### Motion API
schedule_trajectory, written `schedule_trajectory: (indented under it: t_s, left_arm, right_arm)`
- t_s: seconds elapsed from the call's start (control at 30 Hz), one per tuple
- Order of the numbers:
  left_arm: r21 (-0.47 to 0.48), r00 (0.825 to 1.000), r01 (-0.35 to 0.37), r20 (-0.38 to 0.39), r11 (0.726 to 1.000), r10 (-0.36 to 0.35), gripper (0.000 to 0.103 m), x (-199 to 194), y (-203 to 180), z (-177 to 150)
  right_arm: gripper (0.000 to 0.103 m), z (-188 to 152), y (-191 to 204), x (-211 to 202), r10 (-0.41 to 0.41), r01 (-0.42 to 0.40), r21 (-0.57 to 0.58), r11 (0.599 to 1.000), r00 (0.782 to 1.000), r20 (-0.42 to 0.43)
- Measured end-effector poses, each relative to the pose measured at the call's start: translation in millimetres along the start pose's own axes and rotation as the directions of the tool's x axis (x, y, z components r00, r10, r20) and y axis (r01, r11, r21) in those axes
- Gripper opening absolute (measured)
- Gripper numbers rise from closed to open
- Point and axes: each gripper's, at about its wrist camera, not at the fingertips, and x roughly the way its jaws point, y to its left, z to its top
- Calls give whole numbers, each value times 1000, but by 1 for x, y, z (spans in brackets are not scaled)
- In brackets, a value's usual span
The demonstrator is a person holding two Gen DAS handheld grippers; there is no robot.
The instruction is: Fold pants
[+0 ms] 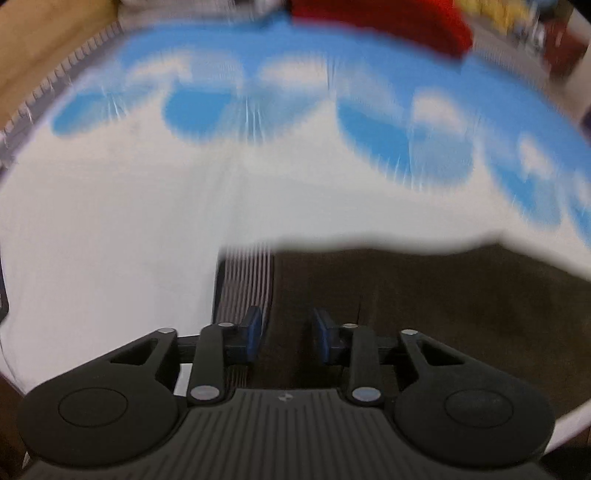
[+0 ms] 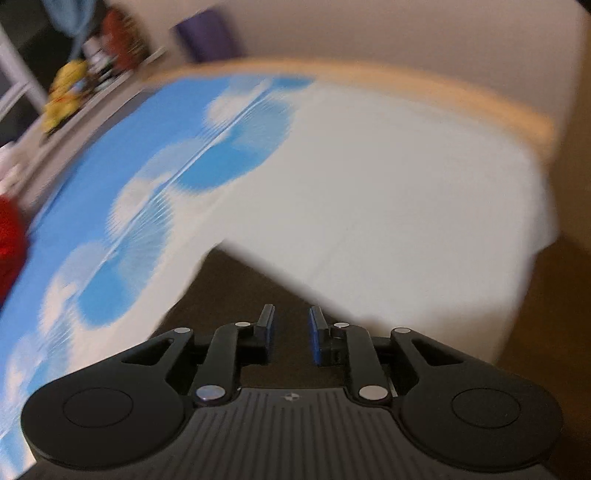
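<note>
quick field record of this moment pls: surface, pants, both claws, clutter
surface: white sheet with blue cloud print
pants: dark brown fabric pants, lying under both claws, striped band at the left edge
left claw: jaws apart, over the pants, grip unclear
right claw: jaws apart, over dark brown fabric, grip unclear
clutter: red fabric item at the far side; yellow item beyond the sheet
image quality: both views motion-blurred

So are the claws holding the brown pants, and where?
It cannot be told. Both the left claw and right claw sit over the brown pants with jaws apart, but blur hides any pinch.
</note>
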Motion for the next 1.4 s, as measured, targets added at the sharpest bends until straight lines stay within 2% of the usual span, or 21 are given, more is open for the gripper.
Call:
schedule_trajectory:
  t_s: [0.03, 0.1, 0.17, 0.23, 0.27, 0.33, 0.4, 0.47, 0.5, 0.53, 0.57, 0.6, 0.67, 0.7, 0.73, 0.83, 0.97, 1.07, 1.13, 1.23, 1.4]
  left_arm:
    - [20, 997, -41, -69, 999, 43, 20, 16, -2, 0]
    - [65, 985, -108, -126, 992, 115, 13, 31, -4, -1]
    - [32, 988, -102, -111, 994, 105, 13, 27, -4, 2]
    - [10, 996, -88, -27, 996, 88, 16, 14, -7, 6]
    - [6, 997, -67, 39, 998, 66, 16, 4, -11, 11]
    - [-3, 994, 2, 107, 1000, -2, 16, -6, -18, 16]
    - [-4, 991, 69, 115, 998, -68, 16, -4, -28, 20]
    - [21, 994, 78, 71, 997, -79, 16, 10, -39, 19]
    - [52, 998, 46, 37, 998, -48, 18, 22, -43, 20]
    - [78, 999, -22, -24, 997, 24, 13, 38, -44, 19]
    - [94, 987, -108, -106, 990, 118, 4, 59, -43, 19]
    - [115, 982, -142, -113, 983, 155, 3, 64, -46, 20]
    - [141, 981, -174, -65, 975, 185, 5, 54, -63, 27]
    - [164, 985, -168, -15, 972, 173, 13, 45, -74, 29]
    - [181, 991, -134, 32, 974, 131, 15, 37, -84, 31]
    - [177, 995, 19, 92, 984, -35, 18, 19, -114, 39]
    - [178, 969, 230, 51, 957, -243, 37, 22, -154, 45]
    - [176, 941, 330, 13, 928, -337, 48, 29, -187, 50]
    - [150, 929, 369, -20, 917, -370, 48, 41, -203, 52]
    - [97, 924, 381, -56, 919, -378, 48, 55, -224, 57]
    - [-21, 919, 382, -97, 924, -383, 57, 84, -224, 72]
  right_arm:
    - [25, -3, 3, 9, 34, -35, -13, 999, 998, -55]
    - [28, -9, 7, 29, 22, -28, -40, 999, 988, -153]
    - [28, -15, 6, 45, -66, 52, -68, 996, 970, -233]
    - [28, -18, 2, 54, -133, 116, -75, 990, 953, -273]
    - [28, -17, 0, 54, -127, 115, -59, 992, 956, -266]
    - [28, -12, 4, 46, -98, 89, -52, 995, 973, -210]
    - [28, -12, 20, 36, -53, 40, -93, 995, 987, -149]
    - [28, -16, 42, 28, 19, -36, -149, 988, 993, -114]
    - [28, -19, 56, 26, 55, -73, -170, 983, 992, -109]
    - [28, -21, 69, 24, 99, -119, -194, 974, 989, -110]
    - [28, -22, 82, 23, 135, -157, -219, 963, 984, -114]
    - [28, -25, 98, 27, 166, -193, -248, 950, 978, -123]
    - [28, -33, 127, 29, 215, -252, -299, 920, 965, -152]
    - [28, -38, 137, 30, 232, -277, -318, 907, 957, -173]
    - [28, -44, 151, 33, 246, -302, -335, 893, 949, -200]
    - [33, -60, 178, 35, 270, -358, -352, 865, 923, -276]
    - [38, -78, 211, 50, 250, -371, -336, 866, 903, -350]
    - [40, -91, 227, 74, 218, -347, -270, 898, 885, -412]
    - [41, -95, 232, 93, 184, -308, -225, 924, 878, -442]
    - [41, -104, 230, 110, 132, -225, -154, 962, 877, -462]
    - [41, -106, 230, 122, 101, -153, -78, 985, 885, -454]
